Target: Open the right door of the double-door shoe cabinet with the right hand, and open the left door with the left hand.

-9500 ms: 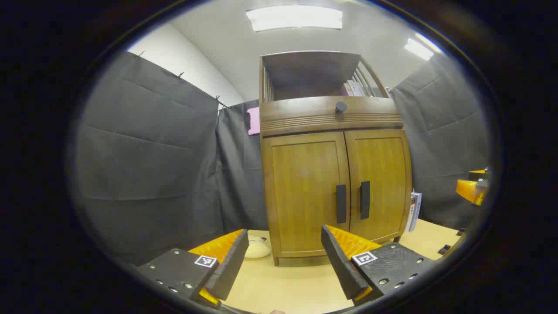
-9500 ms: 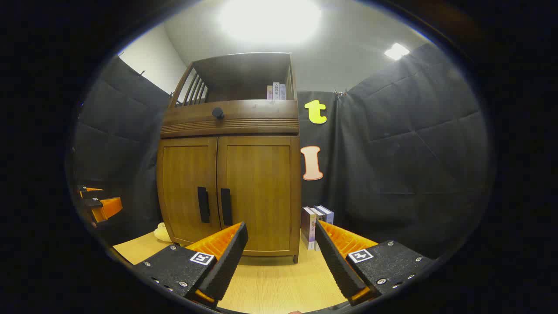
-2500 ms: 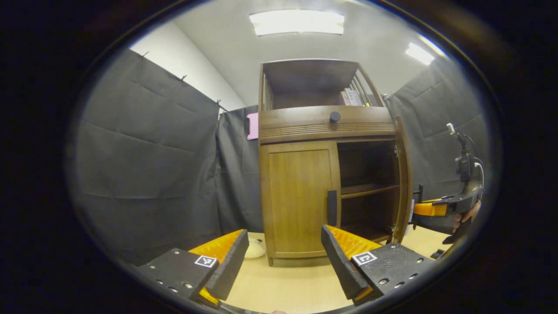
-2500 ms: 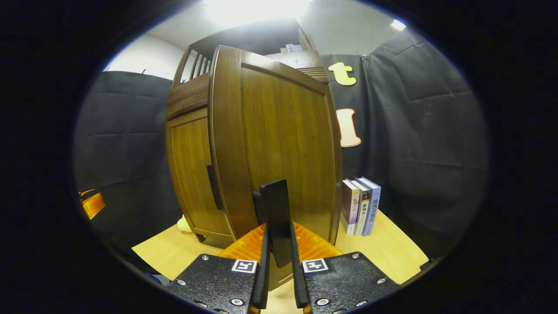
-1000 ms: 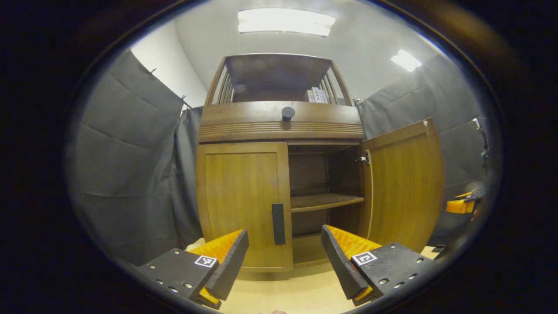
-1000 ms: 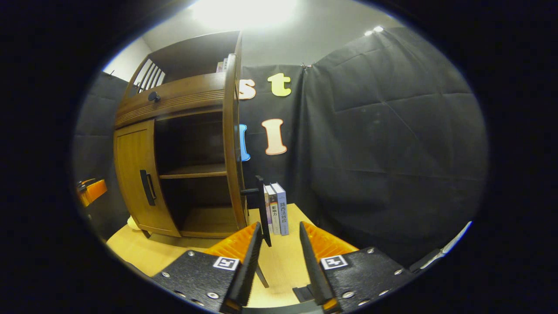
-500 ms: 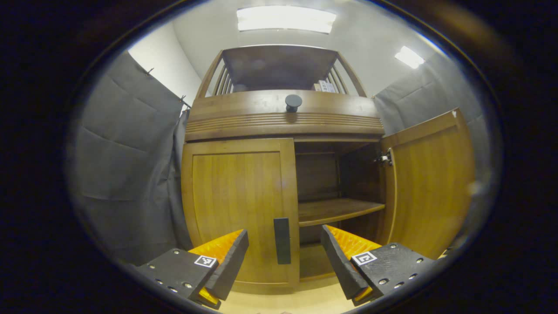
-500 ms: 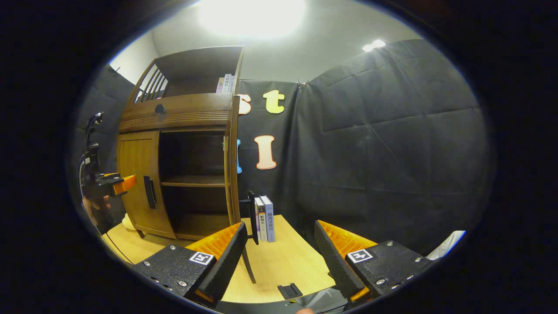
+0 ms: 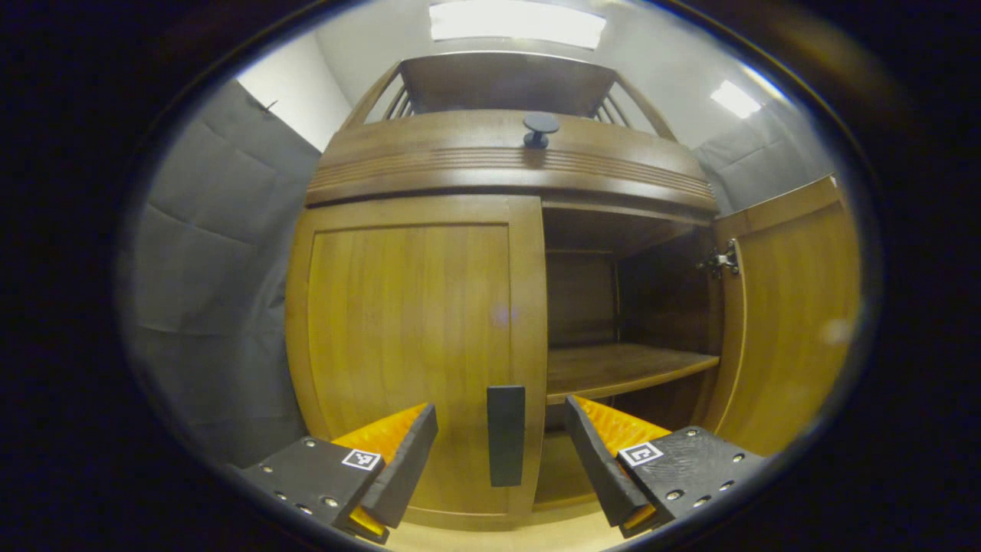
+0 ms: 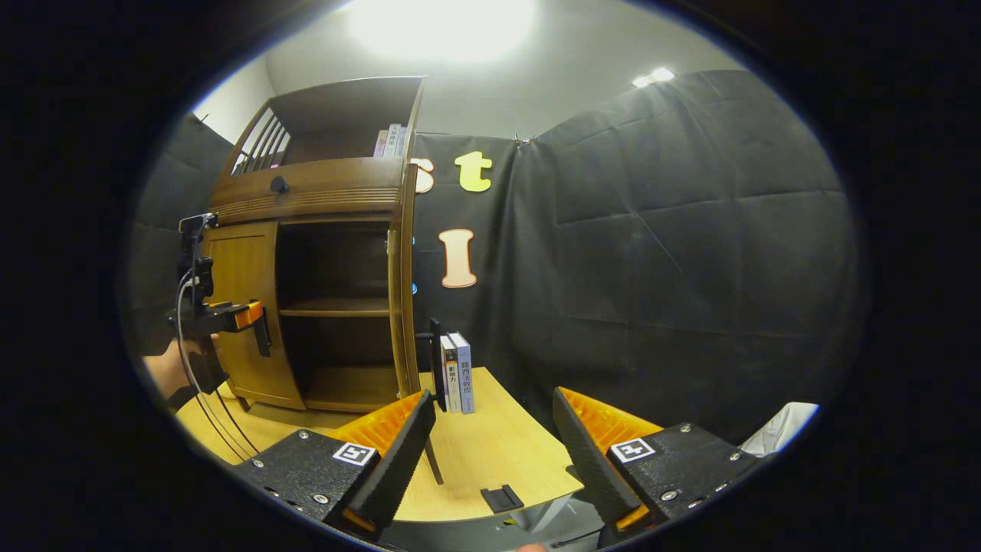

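In the left gripper view the wooden shoe cabinet (image 9: pixel 498 165) is very close. Its left door (image 9: pixel 406 322) is closed, and the door's black handle (image 9: pixel 506 435) stands between the fingers of my open left gripper (image 9: pixel 498 418), untouched by either finger. The right door (image 9: pixel 789 307) is swung wide open, baring a shelf (image 9: pixel 621 368). In the right gripper view my right gripper (image 10: pixel 490 410) is open and holds nothing, a little back from the right door (image 10: pixel 402 284) seen edge-on with its handle (image 10: pixel 435 360). The left gripper (image 10: pixel 230 316) shows there at the left door's handle.
A few books (image 10: pixel 457 372) stand on the light wooden table (image 10: pixel 498 452) behind the open right door. A small black clip (image 10: pixel 502 498) lies near the table's front edge. More books (image 10: pixel 391 142) sit on the cabinet's top shelf. A hand (image 10: pixel 165 372) holds the left gripper.
The right gripper has let go of the right door's handle, opened and drawn back, leaving that door wide open. The left gripper has moved in until the left door's handle stands between its fingers.
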The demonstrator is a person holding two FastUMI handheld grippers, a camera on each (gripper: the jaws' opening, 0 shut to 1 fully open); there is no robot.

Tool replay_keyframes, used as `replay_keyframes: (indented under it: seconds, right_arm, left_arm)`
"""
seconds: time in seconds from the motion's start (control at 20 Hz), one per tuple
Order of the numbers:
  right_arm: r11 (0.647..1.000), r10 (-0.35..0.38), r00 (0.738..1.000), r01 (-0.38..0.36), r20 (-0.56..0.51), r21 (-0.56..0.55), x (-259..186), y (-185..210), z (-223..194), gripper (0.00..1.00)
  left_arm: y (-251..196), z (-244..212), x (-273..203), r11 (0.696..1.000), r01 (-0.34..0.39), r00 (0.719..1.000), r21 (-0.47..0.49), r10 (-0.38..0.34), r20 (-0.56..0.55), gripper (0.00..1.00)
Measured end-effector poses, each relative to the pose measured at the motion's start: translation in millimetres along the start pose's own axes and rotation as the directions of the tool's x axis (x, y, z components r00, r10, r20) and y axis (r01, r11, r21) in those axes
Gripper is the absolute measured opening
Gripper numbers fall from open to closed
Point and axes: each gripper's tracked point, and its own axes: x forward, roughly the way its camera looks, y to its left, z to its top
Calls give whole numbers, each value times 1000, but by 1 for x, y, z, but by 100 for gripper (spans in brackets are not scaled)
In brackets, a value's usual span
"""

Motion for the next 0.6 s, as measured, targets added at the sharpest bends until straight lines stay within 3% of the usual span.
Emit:
replay_keyframes:
  seconds: [0.1, 0.4, 0.45, 0.5, 0.55, 0.6]
  right_arm:
    - [1000, 5, 1000, -5, -11, -10, -3, 2, -3, 93]
    - [1000, -1, 1000, 1, -23, -25, -8, -4, -6, 95]
    - [1000, 2, 1000, -3, -26, -20, -8, -3, -6, 95]
    - [1000, 12, 1000, -13, -28, -17, -7, 0, -7, 95]
    - [1000, 21, 999, -21, -27, -14, -6, 2, -7, 95]
    - [1000, 28, 999, -28, -24, -12, -6, 3, -4, 95]
  left_arm:
    - [1, -6, -2, 1000, -9, 999, -7, 9, -33, 96]
    - [1, -16, -4, 1000, -14, 996, -17, 12, -87, 72]
    - [0, -20, -5, 1000, -8, 995, -16, 7, -99, 84]
    - [-1, -22, -5, 1000, -4, 994, -13, 3, -105, 78]
    - [-1, -23, -6, 1000, 4, 994, -9, -5, -111, 84]
    - [-2, -22, -10, 1000, 9, 994, -14, -10, -112, 69]
